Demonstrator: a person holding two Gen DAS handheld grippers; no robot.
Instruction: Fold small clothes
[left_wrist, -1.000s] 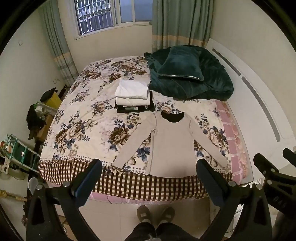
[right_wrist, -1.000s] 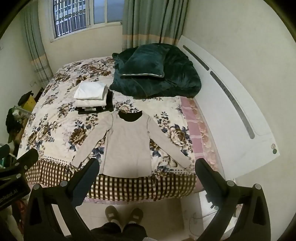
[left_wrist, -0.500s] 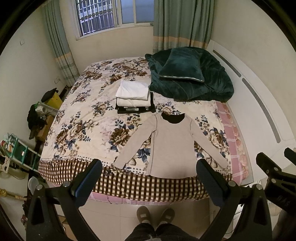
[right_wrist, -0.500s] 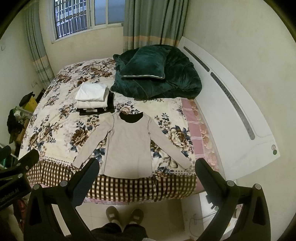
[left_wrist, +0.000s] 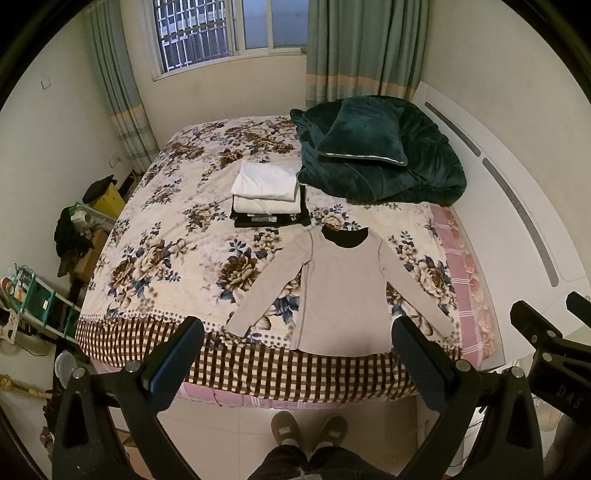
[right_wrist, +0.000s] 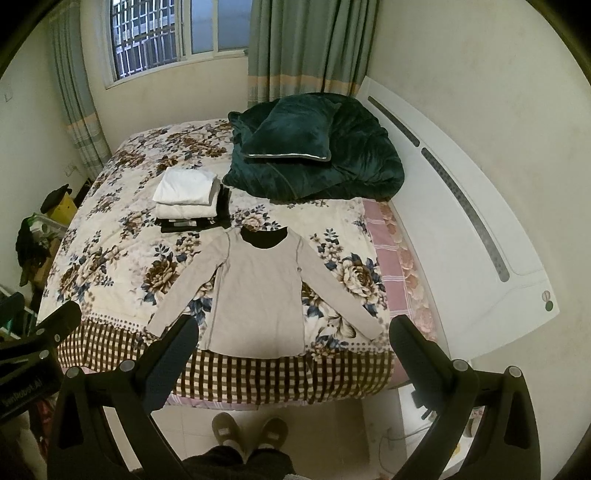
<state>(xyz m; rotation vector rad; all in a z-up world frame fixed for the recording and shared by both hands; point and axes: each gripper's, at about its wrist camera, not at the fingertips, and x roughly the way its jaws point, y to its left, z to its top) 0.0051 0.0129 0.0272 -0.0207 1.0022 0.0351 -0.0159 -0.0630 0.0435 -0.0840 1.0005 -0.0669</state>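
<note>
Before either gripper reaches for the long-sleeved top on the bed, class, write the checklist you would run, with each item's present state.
1. Beige long-sleeved top lies flat, front up: ok.
2. Both sleeves spread clear of the body: ok.
3. Left gripper open and empty: ok.
4. Right gripper open and empty: ok.
5. Folded clothes stack sits apart from the top, beyond its collar: ok.
6. Hem on the floral bedspread, not hanging over the edge: cannot tell; it lies at the checked border.
</note>
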